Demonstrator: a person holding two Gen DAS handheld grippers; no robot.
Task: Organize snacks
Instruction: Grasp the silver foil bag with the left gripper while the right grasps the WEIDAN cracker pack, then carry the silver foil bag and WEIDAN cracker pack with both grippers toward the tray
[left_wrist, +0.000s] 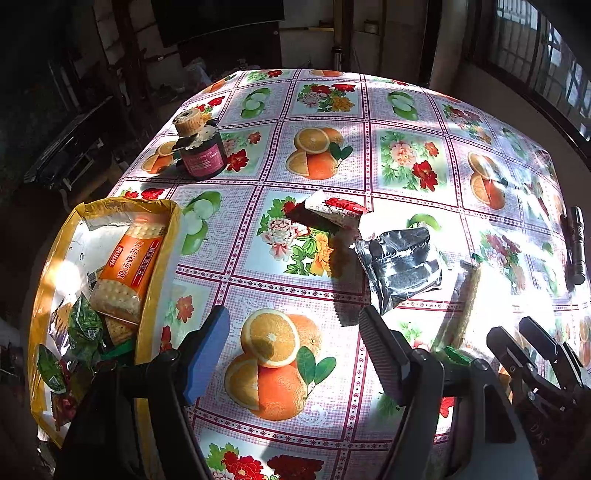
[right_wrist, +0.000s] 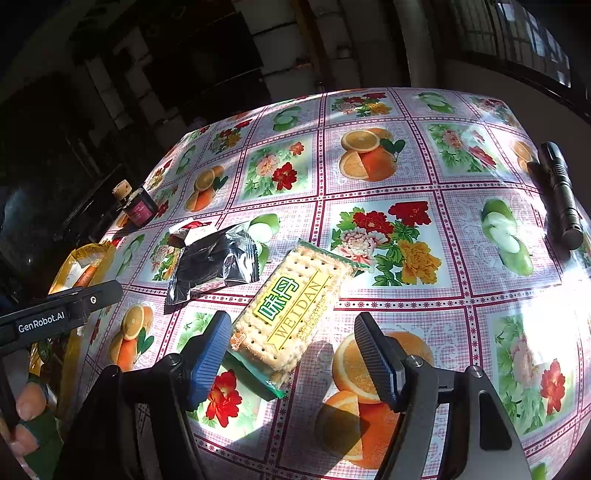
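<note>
Sunlit tablecloth (right_wrist: 436, 177); both tongs released, empty; only right view shows cracker pack (right_wrist: 291, 306) label.

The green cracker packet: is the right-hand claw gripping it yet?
Apart. In the right wrist view the right gripper stands open, and the green cracker packet lies on the tablecloth with gaps to both pads.

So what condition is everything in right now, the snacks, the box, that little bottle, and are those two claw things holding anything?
Left gripper: open, empty, over bare tablecloth.
Right gripper: open, around the green cracker pack, not pressing on it.
Green cracker pack: sealed, flat on the table.
Silver packet: sealed, crinkled, on the table.
Red-and-white packet: on the table, beside the silver one.
Yellow box: open, holding an orange cracker pack and green sweets.
Bottle: upright, capped.
Flashlight: lying flat.
</note>
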